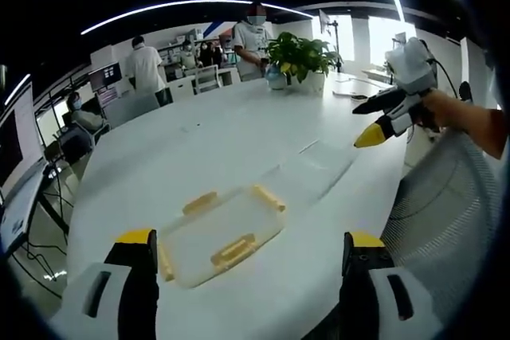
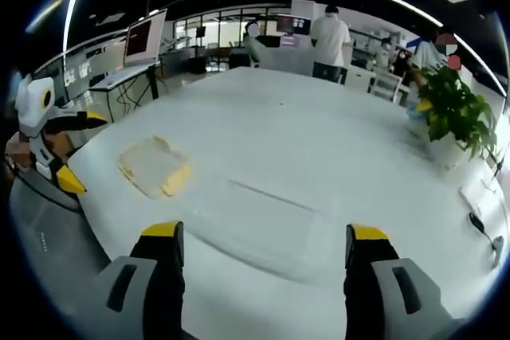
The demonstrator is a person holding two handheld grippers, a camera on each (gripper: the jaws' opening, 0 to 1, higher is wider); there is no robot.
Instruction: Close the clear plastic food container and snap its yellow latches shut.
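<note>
My left gripper (image 1: 249, 272) sits at the frame's bottom, jaws spread wide. My right gripper (image 2: 265, 264) does likewise; in the left gripper view it floats upper right (image 1: 381, 121), hand (image 1: 443, 109) gripping it.

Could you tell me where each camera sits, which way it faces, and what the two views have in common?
Left gripper view: rides the left gripper, facing across the white table at the container; the right gripper and a forearm show at right.
Right gripper view: rides the right gripper, facing the lid, with the left gripper at left.
Shared: table, container, lid, potted plant.
</note>
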